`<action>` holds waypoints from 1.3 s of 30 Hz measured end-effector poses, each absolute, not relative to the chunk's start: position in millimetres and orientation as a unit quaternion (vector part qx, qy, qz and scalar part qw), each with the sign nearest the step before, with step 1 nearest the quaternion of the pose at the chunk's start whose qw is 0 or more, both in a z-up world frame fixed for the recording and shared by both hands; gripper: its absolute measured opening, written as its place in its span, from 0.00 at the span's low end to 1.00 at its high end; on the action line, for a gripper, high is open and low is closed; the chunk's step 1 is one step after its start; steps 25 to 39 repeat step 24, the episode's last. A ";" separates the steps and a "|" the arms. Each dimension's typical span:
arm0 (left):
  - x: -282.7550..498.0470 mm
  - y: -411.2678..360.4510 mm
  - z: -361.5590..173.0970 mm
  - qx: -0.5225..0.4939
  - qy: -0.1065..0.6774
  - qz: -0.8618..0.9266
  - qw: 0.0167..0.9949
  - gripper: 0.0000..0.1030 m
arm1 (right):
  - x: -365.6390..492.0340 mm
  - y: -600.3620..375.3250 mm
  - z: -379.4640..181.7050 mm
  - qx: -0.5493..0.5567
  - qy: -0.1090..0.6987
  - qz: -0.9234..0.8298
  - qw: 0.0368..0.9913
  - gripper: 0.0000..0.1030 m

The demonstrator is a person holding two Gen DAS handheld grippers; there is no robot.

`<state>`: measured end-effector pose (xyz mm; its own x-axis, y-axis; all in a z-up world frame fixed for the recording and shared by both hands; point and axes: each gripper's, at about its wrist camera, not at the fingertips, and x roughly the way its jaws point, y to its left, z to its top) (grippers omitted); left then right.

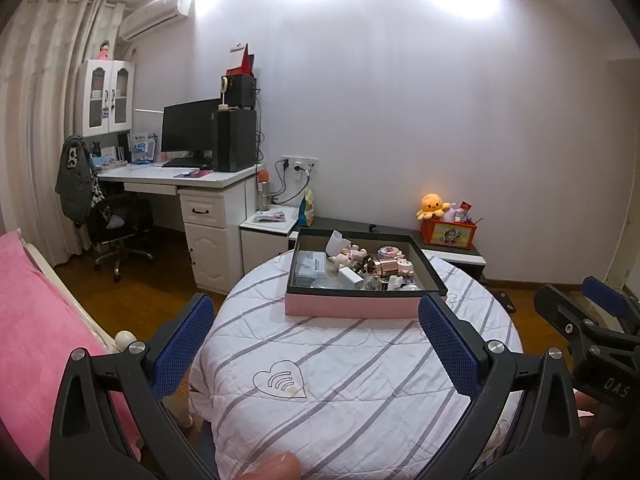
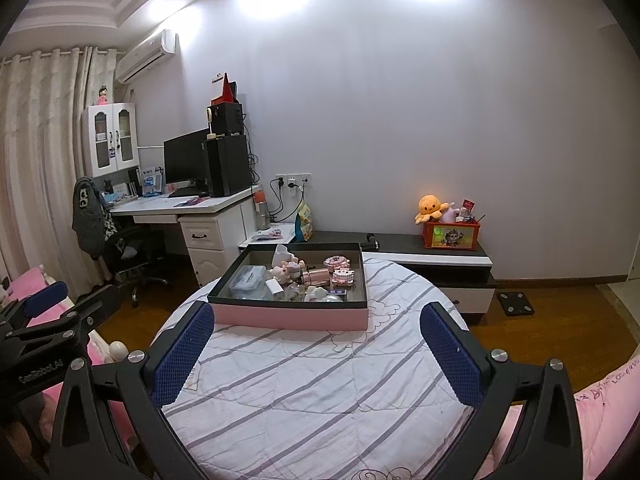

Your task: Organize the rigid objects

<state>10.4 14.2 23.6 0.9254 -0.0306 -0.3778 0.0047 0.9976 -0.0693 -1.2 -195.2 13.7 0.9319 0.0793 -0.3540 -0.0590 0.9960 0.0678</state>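
Beyond both open claws [image 1: 316,344], pink box [image 1: 352,306]

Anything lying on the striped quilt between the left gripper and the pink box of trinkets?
Nothing visible. The open left gripper faces the shallow pink box with the dark rim across bare white quilt with grey stripes. The open right gripper hangs off to the right, clear of that path.

We see a shallow rectangular box [image 1: 352,305] with pink outer walls and a dark rim and inner lining, lying flat on the far part of the round striped-cloth surface [image 1: 320,360]. It holds a jumble of small rigid items. A clear plastic case [image 1: 312,266] lies flat at its left end. A white rectangular block [image 1: 351,276] rests near the centre, a pink cylindrical item [image 1: 387,267] right of it, and small pale figurines [image 1: 347,257] stand behind.
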 end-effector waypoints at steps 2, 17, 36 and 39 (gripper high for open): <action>10.0 13.2 23.7 -0.029 0.190 -0.006 0.981 1.00 | -1.4 -194.4 14.2 0.027 0.180 0.034 0.983 1.00; 1.1 9.5 33.0 -0.022 0.174 0.000 0.985 1.00 | -6.5 -191.3 17.4 0.026 0.176 0.033 0.984 1.00; -0.4 9.2 35.3 -0.024 0.170 -0.007 0.985 1.00 | -7.5 -191.3 18.4 0.025 0.175 0.033 0.984 1.00; -0.4 9.2 35.3 -0.024 0.170 -0.007 0.985 1.00 | -7.5 -191.3 18.4 0.025 0.175 0.033 0.984 1.00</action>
